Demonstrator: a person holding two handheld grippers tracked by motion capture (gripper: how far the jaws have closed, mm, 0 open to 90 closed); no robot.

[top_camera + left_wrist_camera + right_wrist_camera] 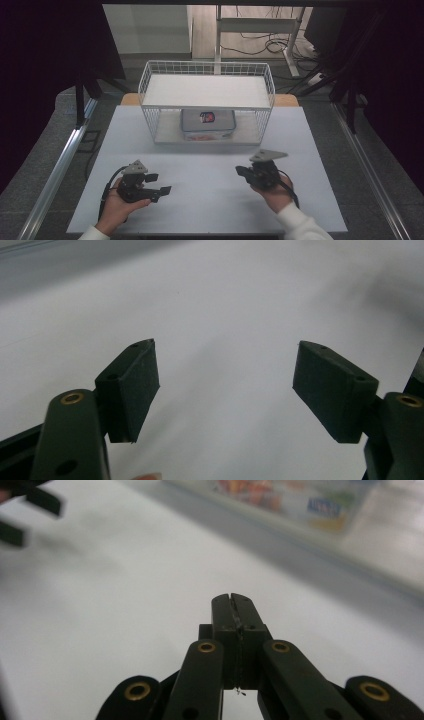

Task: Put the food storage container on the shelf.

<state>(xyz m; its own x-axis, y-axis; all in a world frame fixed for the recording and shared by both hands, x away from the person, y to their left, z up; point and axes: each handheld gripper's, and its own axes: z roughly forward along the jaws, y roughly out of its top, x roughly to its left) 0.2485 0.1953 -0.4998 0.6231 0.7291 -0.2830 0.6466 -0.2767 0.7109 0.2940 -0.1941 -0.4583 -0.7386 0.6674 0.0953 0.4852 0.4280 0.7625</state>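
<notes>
Grippers nearest, both black, boxy, each with a grey three-cornered plate on top and a cable trailing back to the sleeve. Left gripper (159, 183) sits at 7 o'clock on the table (210, 200), jaws wide apart, nothing between them; in the left gripper view (227, 390) the pads are matte dark wedges with small screw holes, brass bushings on the arms behind, bare tabletop in the gap. Right gripper (240, 171) at 5 o'clock, jaws pressed together on nothing; the right gripper view (233, 600) shows the two pads meeting along a thin seam, with brass rivets on the linkage.

Table is flat matte white, smooth, rectangular.

Farther out at 12 o'clock: white wire rack (150, 80), fine grid mesh walls, two levels, solid white upper shelf. Under that shelf, on the lower level, a box (208, 123), well apart from both grippers: greyish, flat, rounded corners, a small red-and-white graphic on its top, reddish print along the front edge. In the right gripper view the box (295, 500) is blurred; colourful print and a blue label patch are there, but the writing is unreadable.
</notes>
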